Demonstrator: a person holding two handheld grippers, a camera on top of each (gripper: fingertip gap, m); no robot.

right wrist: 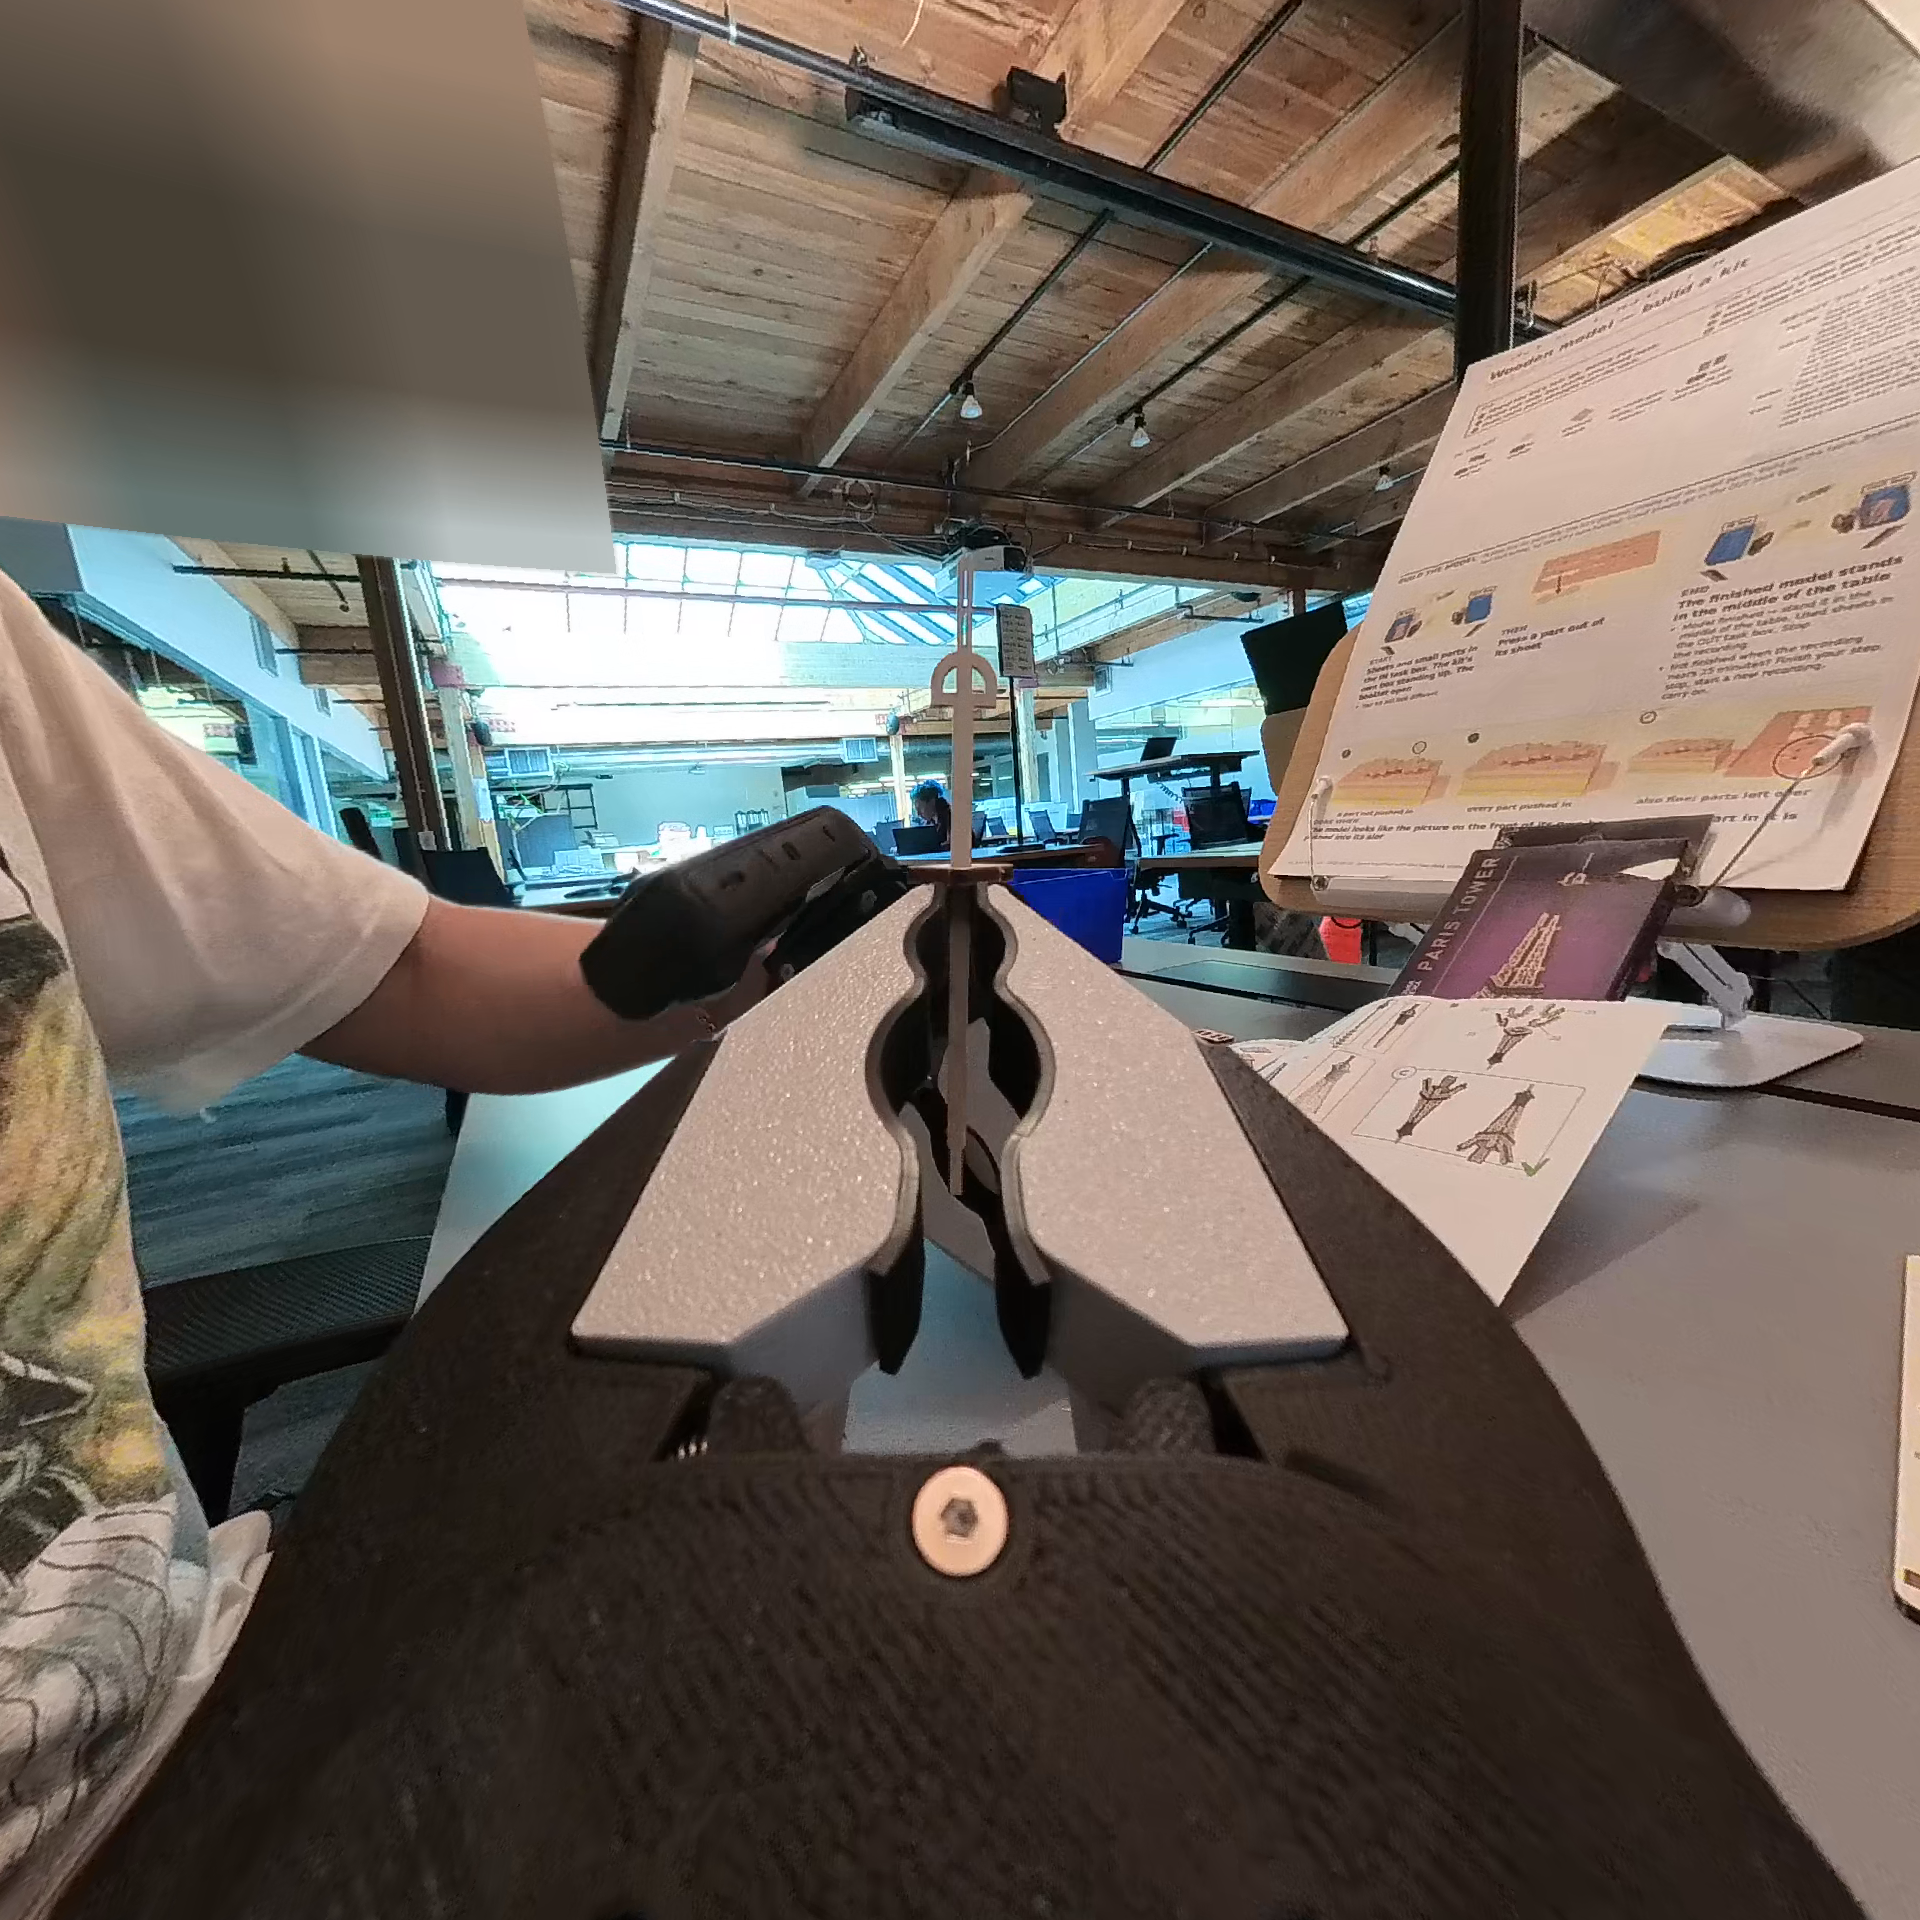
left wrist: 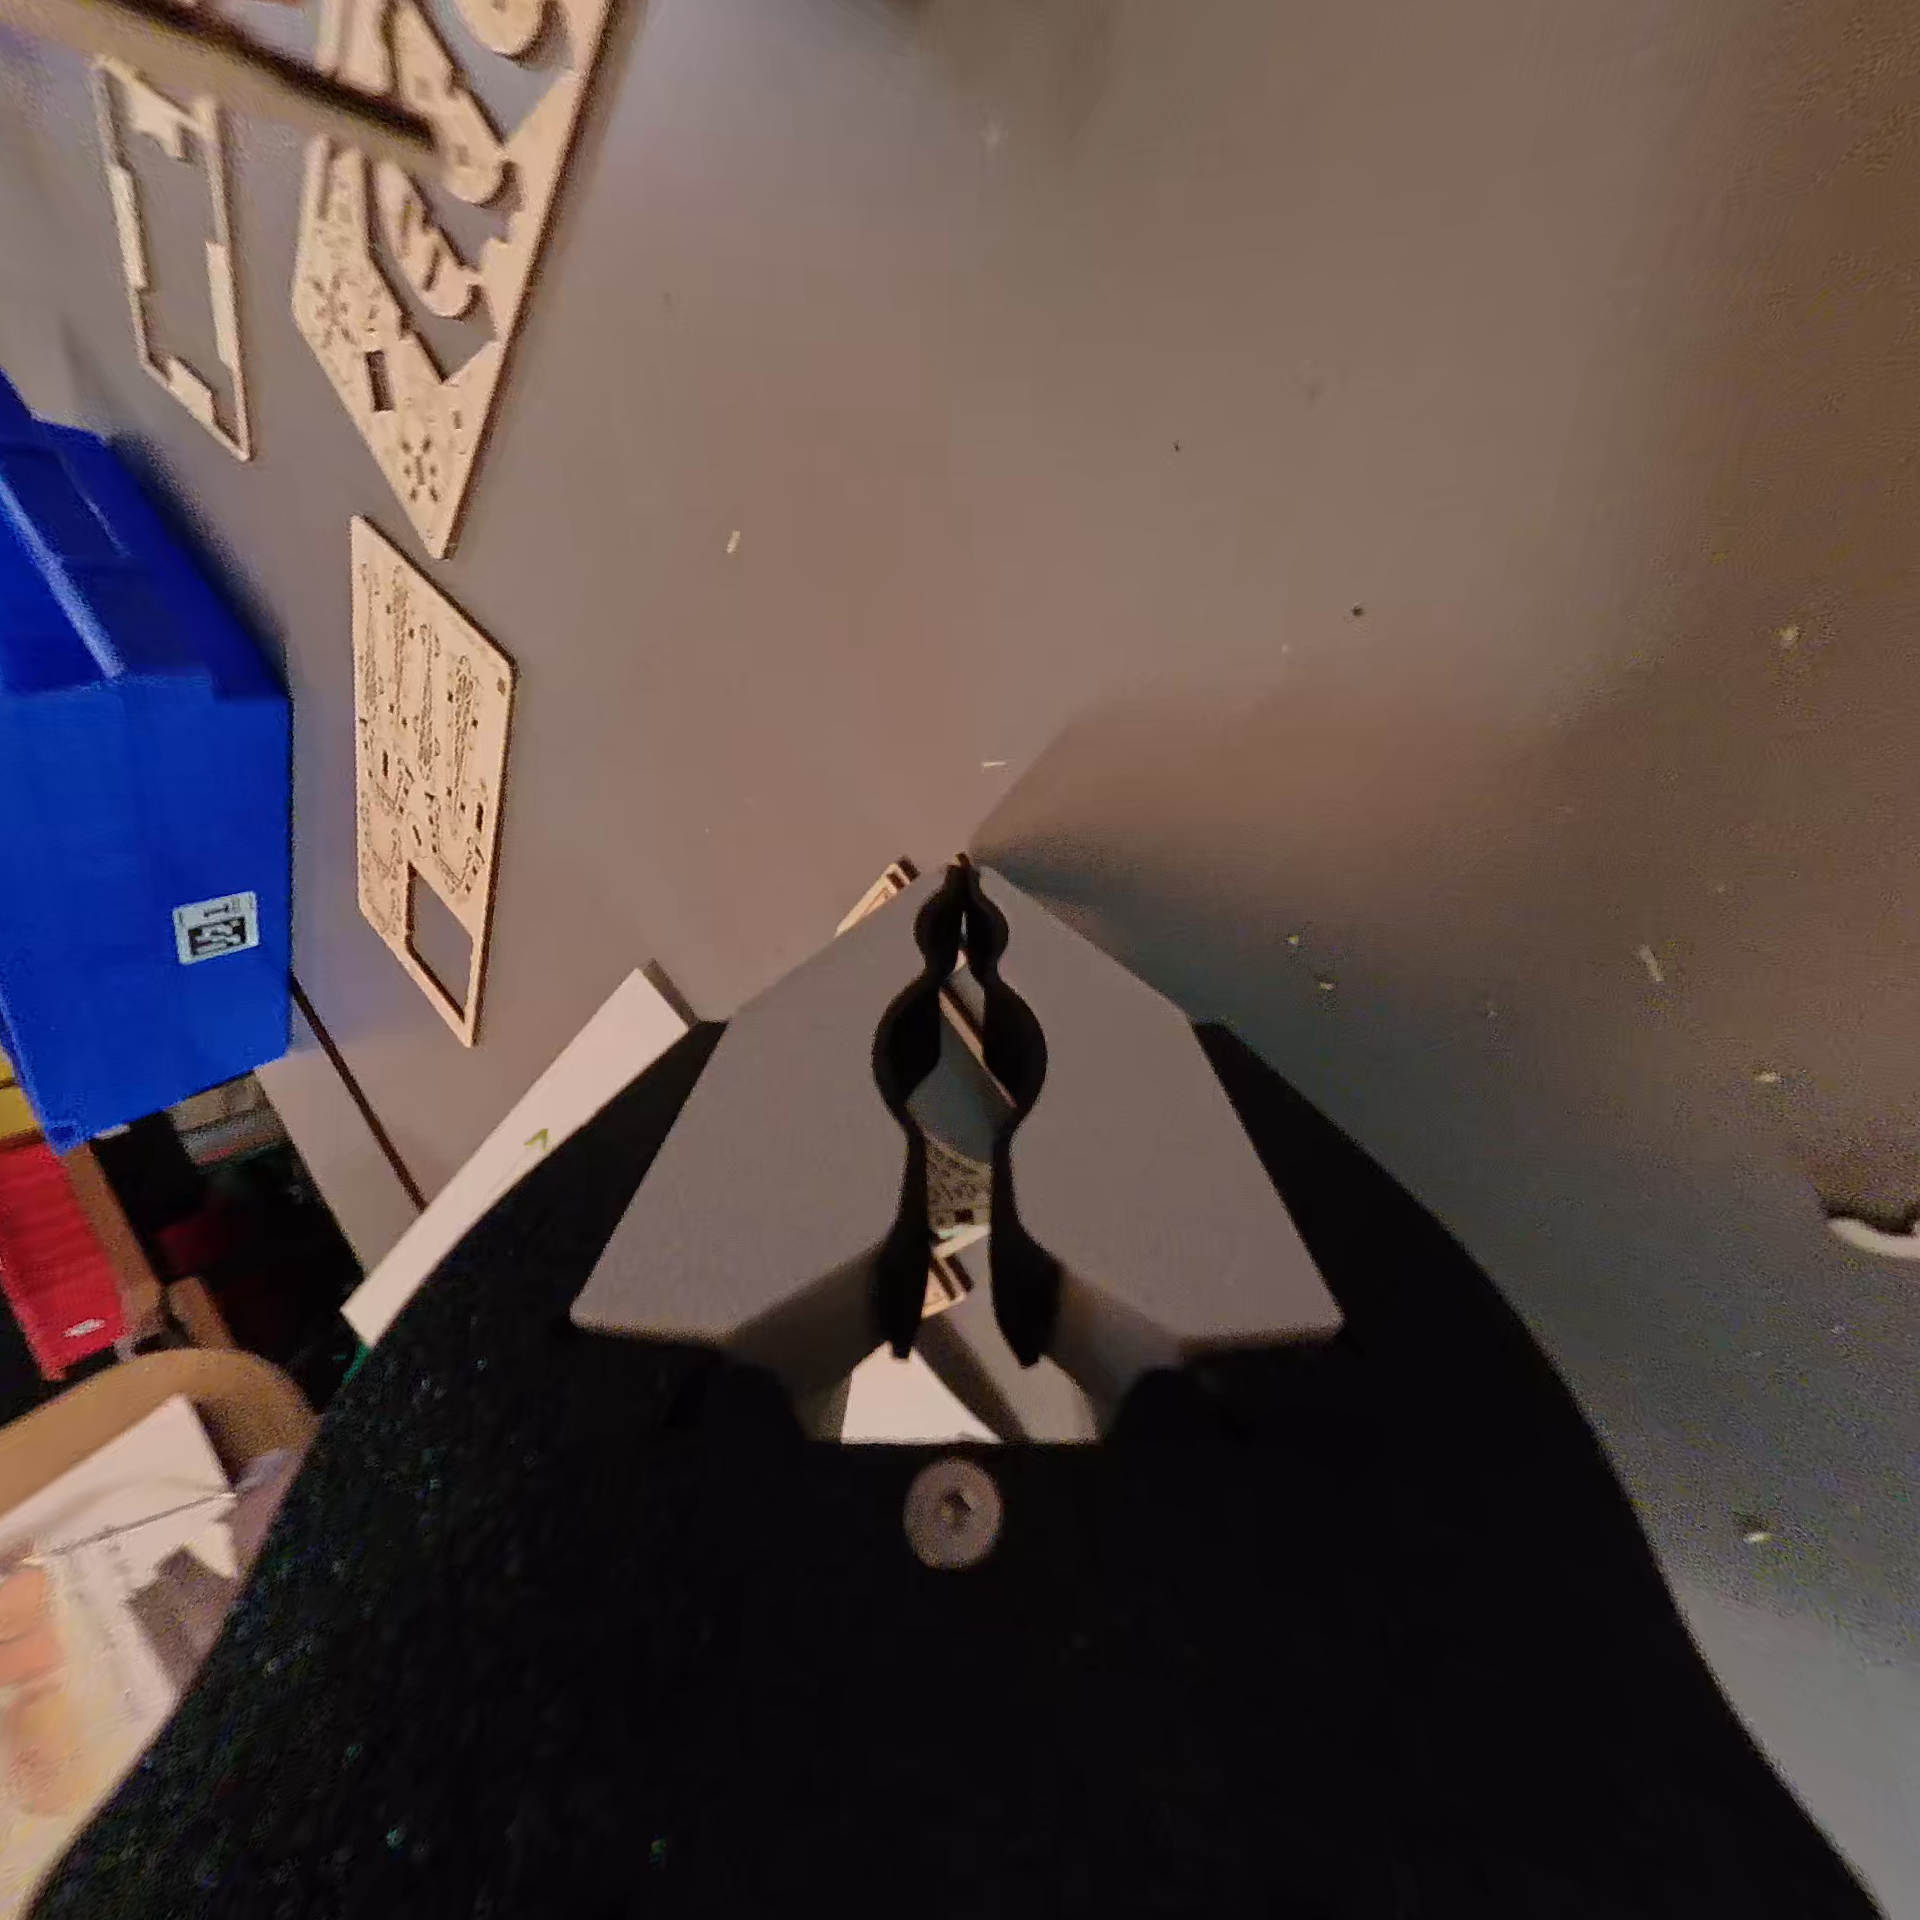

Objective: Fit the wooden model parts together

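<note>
My right gripper (right wrist: 961,894) is shut on a thin pale wooden spire part (right wrist: 964,727) and holds it upright. The part has a half-round piece near its top. A small brown wooden plate (right wrist: 935,876) sits crosswise on the spire just above my fingertips. The left gripper (right wrist: 769,883), held in a black-gloved hand, reaches that plate from the left. In the left wrist view my left gripper (left wrist: 961,883) is shut, with a sliver of wood at its tips. It hangs over the grey table (left wrist: 1247,416).
Laser-cut wooden sheets (left wrist: 416,260) (left wrist: 431,769) and an emptied frame (left wrist: 177,260) lie at the table's left, beside a blue box (left wrist: 125,779). An instruction leaflet (right wrist: 1455,1101), the kit box (right wrist: 1538,925) and a sheet on a stand (right wrist: 1621,582) are at the right. A person's arm (right wrist: 468,987) is on the left. Tip to tip, the grippers are about 15 cm apart.
</note>
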